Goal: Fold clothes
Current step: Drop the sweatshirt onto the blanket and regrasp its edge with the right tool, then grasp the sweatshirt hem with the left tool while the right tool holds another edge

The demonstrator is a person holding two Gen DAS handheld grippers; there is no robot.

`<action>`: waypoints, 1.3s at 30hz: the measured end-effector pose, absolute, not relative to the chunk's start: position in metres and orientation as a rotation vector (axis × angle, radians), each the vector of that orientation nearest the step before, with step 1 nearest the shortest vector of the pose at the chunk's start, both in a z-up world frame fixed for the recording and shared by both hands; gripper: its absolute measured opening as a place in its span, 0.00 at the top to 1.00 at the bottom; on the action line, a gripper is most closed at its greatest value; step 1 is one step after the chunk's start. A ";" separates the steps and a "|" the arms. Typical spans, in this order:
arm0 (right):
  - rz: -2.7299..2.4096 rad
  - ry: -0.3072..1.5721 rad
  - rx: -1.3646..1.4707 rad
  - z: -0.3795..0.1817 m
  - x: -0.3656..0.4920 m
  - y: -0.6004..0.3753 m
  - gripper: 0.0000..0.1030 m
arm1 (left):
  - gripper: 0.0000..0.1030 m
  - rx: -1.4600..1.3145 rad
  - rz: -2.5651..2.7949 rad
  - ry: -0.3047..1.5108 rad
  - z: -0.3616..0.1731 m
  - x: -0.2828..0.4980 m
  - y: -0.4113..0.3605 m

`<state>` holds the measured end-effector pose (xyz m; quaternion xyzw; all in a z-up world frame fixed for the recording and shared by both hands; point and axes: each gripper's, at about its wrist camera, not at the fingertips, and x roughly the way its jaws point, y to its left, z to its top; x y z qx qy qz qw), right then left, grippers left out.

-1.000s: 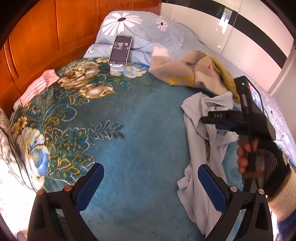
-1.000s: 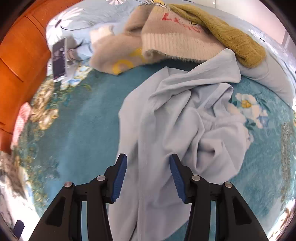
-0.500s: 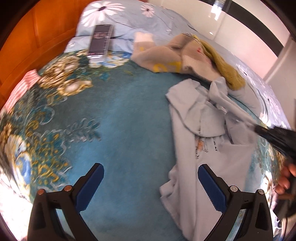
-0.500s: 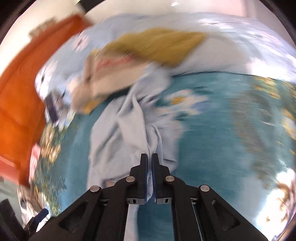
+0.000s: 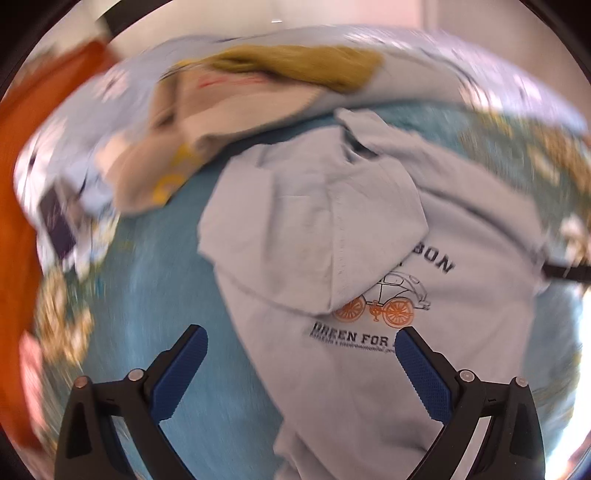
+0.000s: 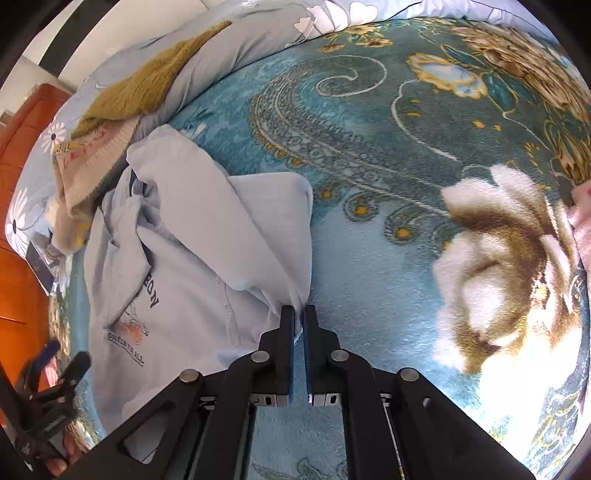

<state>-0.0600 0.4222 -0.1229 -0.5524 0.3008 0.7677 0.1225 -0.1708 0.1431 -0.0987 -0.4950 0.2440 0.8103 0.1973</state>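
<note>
Teal floral bedspread (image 6: 369,258), orange wooden headboard (image 6: 18,184), seemingly pale wall (image 6: 110,22)

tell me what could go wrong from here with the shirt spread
The right tongs pinch only a thin edge of the pale blue shirt, so it may slip free. A sleeve lies flopped over the print, so folding now could trap it. The left tongs hang open over the shirt, holding nothing.

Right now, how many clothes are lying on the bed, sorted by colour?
Light blue T-shirt: 1
Beige sweater: 1
Mustard-yellow sweater: 1
Total: 3

The right gripper pinches the T-shirt; the left gripper is open.
</note>
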 end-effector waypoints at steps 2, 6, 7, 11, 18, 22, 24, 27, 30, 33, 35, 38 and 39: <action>2.237 0.883 -1.621 -0.127 -0.061 0.422 0.95 | 0.06 -1.371 2.234 0.789 -0.110 -0.172 0.154; 2.230 0.900 -1.633 -0.130 -0.063 0.425 0.95 | 0.31 -1.403 2.175 0.914 -0.133 -0.181 0.165; 2.229 0.898 -1.637 -0.131 -0.063 0.426 0.95 | 0.35 -1.414 2.169 0.919 -0.135 -0.184 0.165; 2.230 0.886 -1.652 -0.134 -0.063 0.429 0.95 | 0.60 -1.467 2.169 0.842 -0.136 -0.197 0.160; 2.215 0.939 -1.655 -0.137 -0.063 0.434 0.95 | 0.97 -1.472 2.310 0.637 -0.111 -0.218 0.139; 2.214 0.982 -1.644 -0.138 -0.061 0.437 0.95 | 0.97 -1.495 2.490 0.312 -0.080 -0.236 0.087; 2.210 0.985 -1.642 -0.137 -0.062 0.437 0.95 | 0.97 -1.506 2.589 0.160 -0.063 -0.241 0.048; 2.205 0.991 -1.639 -0.135 -0.061 0.437 0.95 | 0.97 -1.506 2.725 -0.053 -0.039 -0.243 -0.018; 2.198 1.008 -1.633 -0.132 -0.060 0.437 0.95 | 0.98 -1.482 2.862 -0.228 -0.015 -0.231 -0.091; 2.210 1.004 -1.646 -0.130 -0.058 0.435 0.95 | 0.98 -1.485 2.931 -0.353 -0.006 -0.215 -0.146; 2.225 1.031 -1.660 -0.127 -0.057 0.432 0.95 | 0.98 -1.493 2.976 -0.412 -0.002 -0.200 -0.180; 2.256 1.049 -1.692 -0.123 -0.056 0.421 0.95 | 0.97 -1.539 3.009 -0.487 -0.007 -0.181 -0.222; 2.265 1.042 -1.708 -0.123 -0.056 0.417 0.95 | 0.97 -1.566 3.011 -0.520 -0.011 -0.175 -0.235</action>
